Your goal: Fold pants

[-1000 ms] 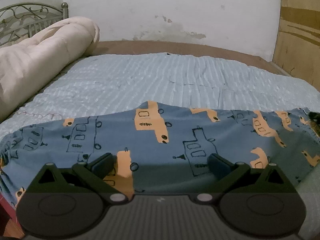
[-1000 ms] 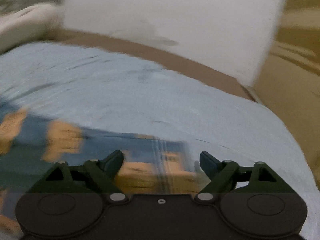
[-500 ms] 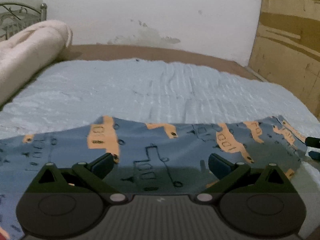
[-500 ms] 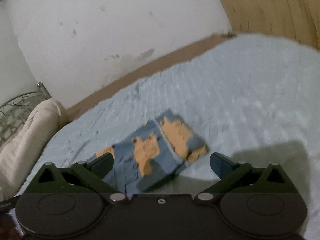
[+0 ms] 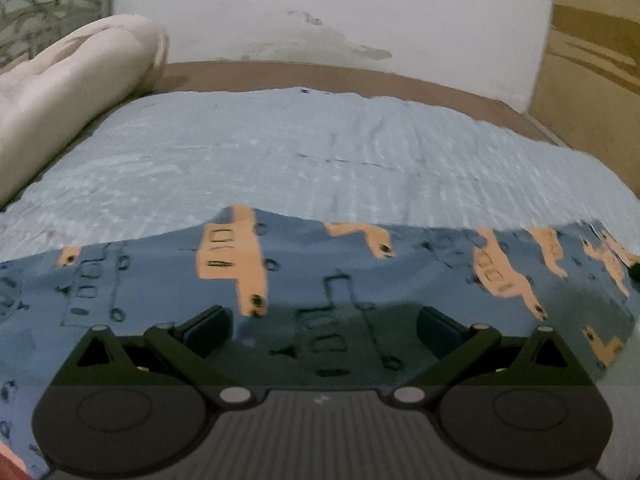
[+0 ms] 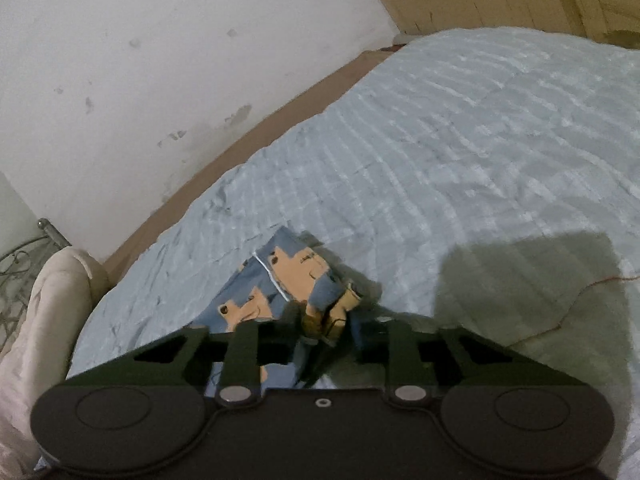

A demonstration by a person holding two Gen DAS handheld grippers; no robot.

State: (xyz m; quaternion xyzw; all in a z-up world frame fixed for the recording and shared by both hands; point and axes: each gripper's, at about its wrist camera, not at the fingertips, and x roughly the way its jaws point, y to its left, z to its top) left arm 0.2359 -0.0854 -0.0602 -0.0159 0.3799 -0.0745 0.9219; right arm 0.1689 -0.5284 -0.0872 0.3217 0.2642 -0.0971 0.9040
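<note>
The pants (image 5: 320, 280), blue with orange vehicle prints, lay spread across the lower half of the left wrist view on the pale blue bedspread (image 5: 320, 160), one end running off the lower left of the frame and the other reaching the right edge; in the right wrist view that end sat at lower centre, bunched and lifted a little off the bedspread. The left gripper (image 5: 324, 326) hung over the cloth with its tongs spread wide and nothing between them; whether its fingertips touched the fabric could not be told. The right gripper (image 6: 326, 334) had its tongs pressed together on a crumpled corner of the pants, at the hem or waistband, which of the two the blur did not settle.

The main risk, as I judged it, lay in that pinch; only a small wad of thin fabric seemed caught, so a quick pull toward the left could have let it slip out and dropped the end short of the fold line. If only the top layer were held, the lower layer would have stayed behind and the fold would have come out skewed. With the left tongs gripping nothing, the whole garment could have slid over the bedspread instead of folding; the bedspread itself might have wrinkled under it. The rolled cream blanket (image 5: 68, 92) at the upper left looked well apart and no hindrance.
</note>
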